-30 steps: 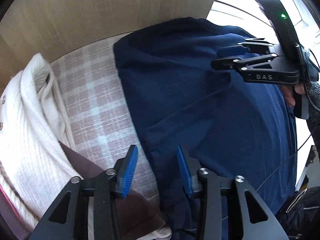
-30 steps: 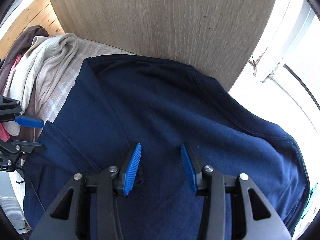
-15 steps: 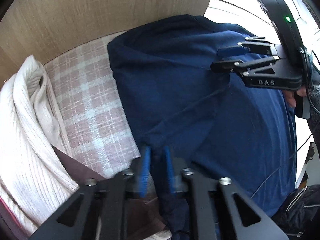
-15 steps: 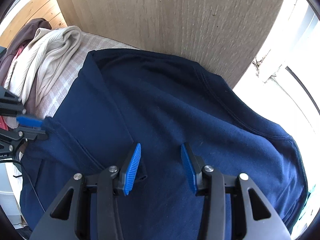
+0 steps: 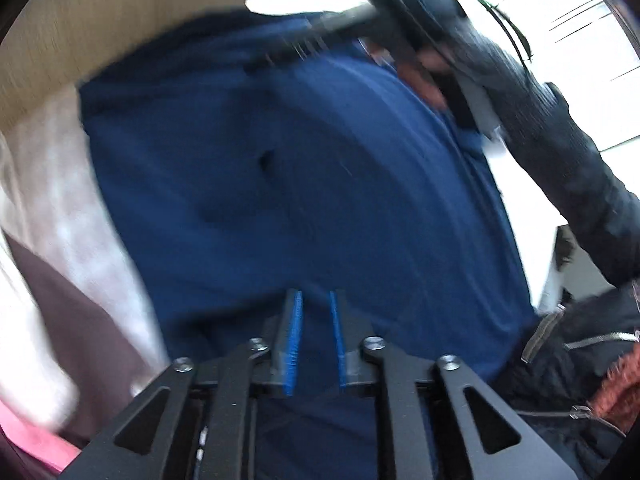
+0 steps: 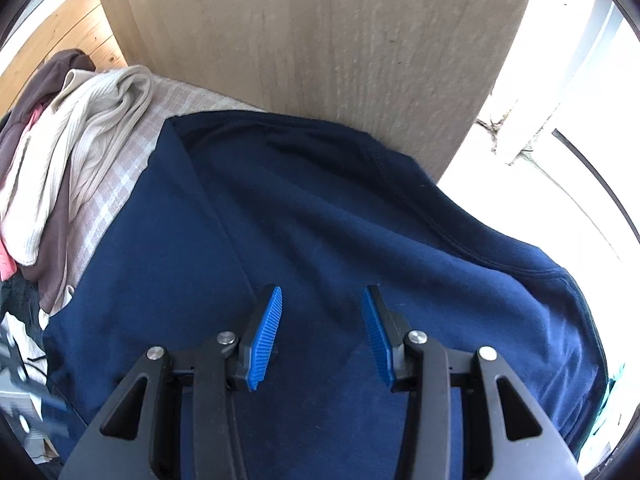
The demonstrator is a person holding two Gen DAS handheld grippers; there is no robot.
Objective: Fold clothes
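A navy blue garment (image 6: pixel 320 220) lies spread over a plaid-covered surface and fills both views; it also shows in the left wrist view (image 5: pixel 300 180). My left gripper (image 5: pixel 316 300) is shut on a fold of the navy garment at its near edge, and the view is blurred by motion. My right gripper (image 6: pixel 322 300) is open and empty, hovering low over the middle of the garment. The right gripper and the hand holding it appear blurred at the top of the left wrist view (image 5: pixel 400 28).
A pile of other clothes, cream ribbed knit (image 6: pixel 80 140), brown and pink pieces, lies to the left on the plaid cover (image 6: pixel 120 184). A wooden panel (image 6: pixel 320 40) stands right behind the garment. Bright window (image 6: pixel 580 100) at the right. Dark jacket (image 5: pixel 580 360) lower right.
My left gripper closed on the garment's left edge and has swung right over the garment with the cloth in it. The right gripper stays open, nearly still.
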